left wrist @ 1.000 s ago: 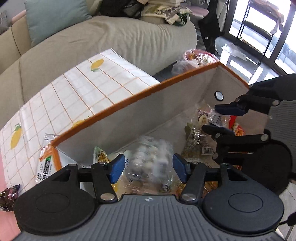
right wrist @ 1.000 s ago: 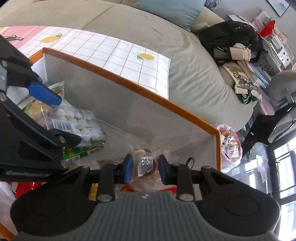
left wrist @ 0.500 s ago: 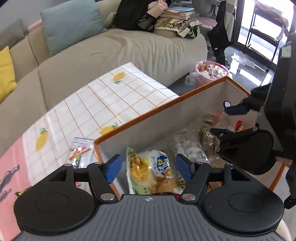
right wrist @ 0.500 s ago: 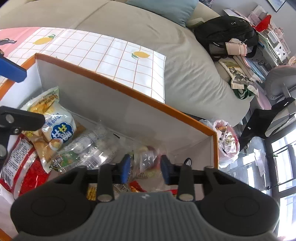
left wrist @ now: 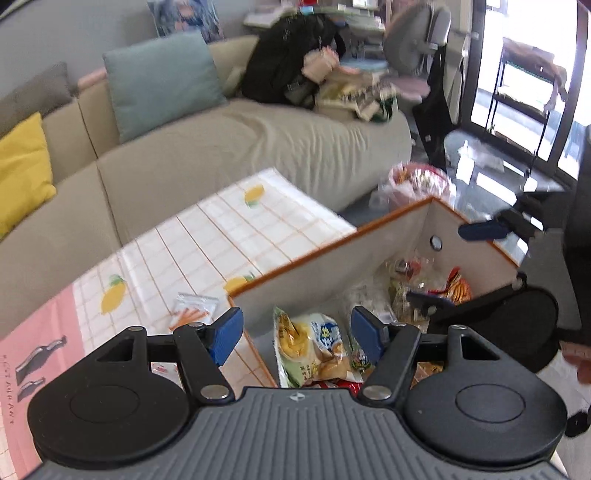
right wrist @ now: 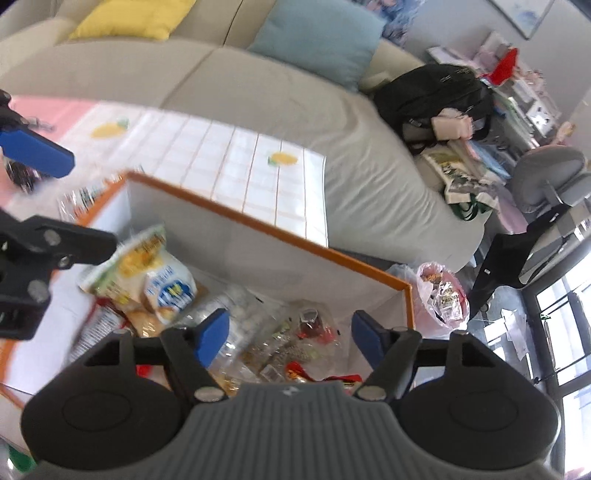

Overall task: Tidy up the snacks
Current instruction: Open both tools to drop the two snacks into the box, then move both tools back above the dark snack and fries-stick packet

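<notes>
Both grippers hang empty above the orange-rimmed box [right wrist: 266, 229], the left gripper [left wrist: 297, 334] spread wide and the right gripper [right wrist: 290, 338] opening with nothing between its jaws, since the snack packets [right wrist: 155, 273] already lie inside.

One orange-rimmed grey fabric storage box [right wrist: 258, 236] sits on the bench, its jumbled snack packets too blurred to count. One yellow-and-white chip bag [right wrist: 155, 273] lies inside it; one clear packet of orange sticks [left wrist: 192, 308] lies just outside. Behind it are three sofa cushions: one yellow [right wrist: 129, 16], one teal [right wrist: 317, 37], one grey [left wrist: 33, 96].
</notes>
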### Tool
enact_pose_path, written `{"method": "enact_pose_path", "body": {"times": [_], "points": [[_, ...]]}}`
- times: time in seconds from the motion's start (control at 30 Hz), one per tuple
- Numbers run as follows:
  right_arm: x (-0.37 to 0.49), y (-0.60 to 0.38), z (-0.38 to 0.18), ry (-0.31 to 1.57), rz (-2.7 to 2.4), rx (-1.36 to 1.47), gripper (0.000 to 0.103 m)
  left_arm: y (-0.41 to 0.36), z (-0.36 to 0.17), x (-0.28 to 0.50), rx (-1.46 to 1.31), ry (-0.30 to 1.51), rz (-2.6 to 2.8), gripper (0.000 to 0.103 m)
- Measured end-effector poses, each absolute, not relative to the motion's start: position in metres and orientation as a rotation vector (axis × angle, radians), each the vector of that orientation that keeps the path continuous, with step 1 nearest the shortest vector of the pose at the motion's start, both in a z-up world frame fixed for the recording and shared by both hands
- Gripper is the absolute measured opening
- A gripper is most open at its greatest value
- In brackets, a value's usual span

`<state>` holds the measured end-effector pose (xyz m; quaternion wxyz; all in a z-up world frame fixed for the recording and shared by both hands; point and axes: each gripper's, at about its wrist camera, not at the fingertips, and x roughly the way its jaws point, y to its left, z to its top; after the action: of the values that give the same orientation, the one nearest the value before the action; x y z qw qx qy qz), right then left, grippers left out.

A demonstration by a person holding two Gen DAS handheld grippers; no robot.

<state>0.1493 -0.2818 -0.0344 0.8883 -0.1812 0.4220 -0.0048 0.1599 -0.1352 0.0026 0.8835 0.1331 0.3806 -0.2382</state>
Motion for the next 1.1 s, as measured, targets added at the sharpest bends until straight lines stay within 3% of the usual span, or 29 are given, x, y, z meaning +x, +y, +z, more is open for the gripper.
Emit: {"method": "enact_pose_path", "body": {"times": [0.4,0.6,0.93,1.1], "points": [[0.072,-0.234,-0.006,0.681,-0.113,-0.092,0.074,-0.064,0.033,0.107,0.158,0.641,-0.380,0.079],[0.048,-0.199,-0.013,0.653,-0.104,0.043,0.074,-0.016,0.022,0.086,0.147,0.602,-0.267,0.079],[0.041,-0.131,-0.024,0.615,-0.042,-0.012,0.074,0.046,-0.012,0.072,0.096,0.628,-0.188,0.074],[0.050,-0.105,-0.027,0.588,0.041,0.001,0.088,0.082,-0.024,0.077,-0.010,0.645,-0.117,0.074]]}}
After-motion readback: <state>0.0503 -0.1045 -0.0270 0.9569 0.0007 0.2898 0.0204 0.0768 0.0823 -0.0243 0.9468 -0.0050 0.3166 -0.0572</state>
